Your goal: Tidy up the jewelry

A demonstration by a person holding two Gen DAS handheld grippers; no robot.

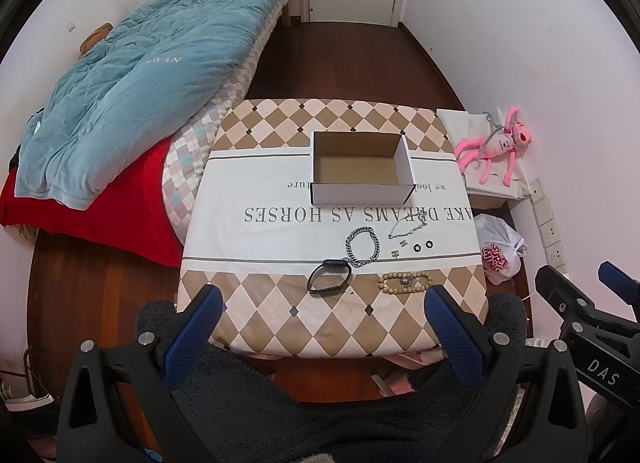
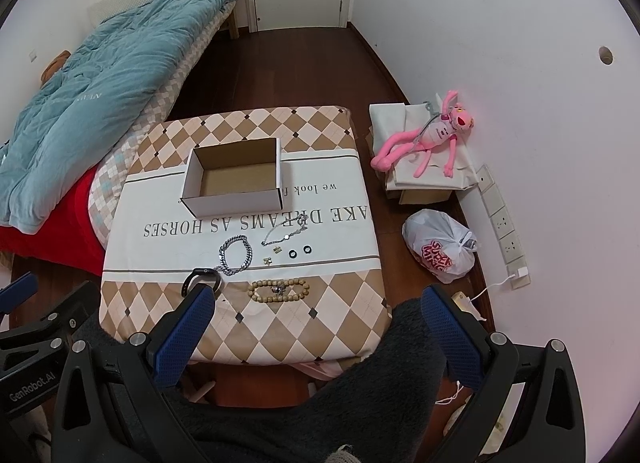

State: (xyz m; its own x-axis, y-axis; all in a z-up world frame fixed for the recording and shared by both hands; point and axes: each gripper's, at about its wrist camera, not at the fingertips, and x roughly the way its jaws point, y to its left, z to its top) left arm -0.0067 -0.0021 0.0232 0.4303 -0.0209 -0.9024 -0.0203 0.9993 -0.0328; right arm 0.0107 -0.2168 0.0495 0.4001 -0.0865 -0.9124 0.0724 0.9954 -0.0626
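Note:
An open, empty cardboard box [image 1: 362, 165] [image 2: 234, 177] stands at the back of the cloth-covered table [image 1: 280, 315] [image 2: 280, 327]. In front of it lie a thin silver necklace [image 1: 408, 225] [image 2: 286, 231], a silver chain bracelet [image 1: 363, 247] [image 2: 236, 255], two black rings [image 1: 423, 245] [image 2: 300, 251], two small gold earrings [image 1: 399, 247] [image 2: 272, 255], a black band [image 1: 329, 281] [image 2: 201, 282] and a wooden bead bracelet [image 1: 405, 283] [image 2: 279, 289]. My left gripper [image 1: 322, 337] is open and empty, near the table's front edge. My right gripper [image 2: 318, 337] is open and empty; its left finger [image 2: 188, 327] hides part of the black band.
A bed with a blue quilt [image 1: 136, 83] and red sheet [image 1: 92, 219] stands left of the table. On the right floor are a pink plush toy [image 2: 424, 139] on a box, a tied plastic bag [image 2: 440, 245] and a wall socket strip [image 2: 502, 219]. A grey fleece garment [image 1: 320, 415] lies below the grippers.

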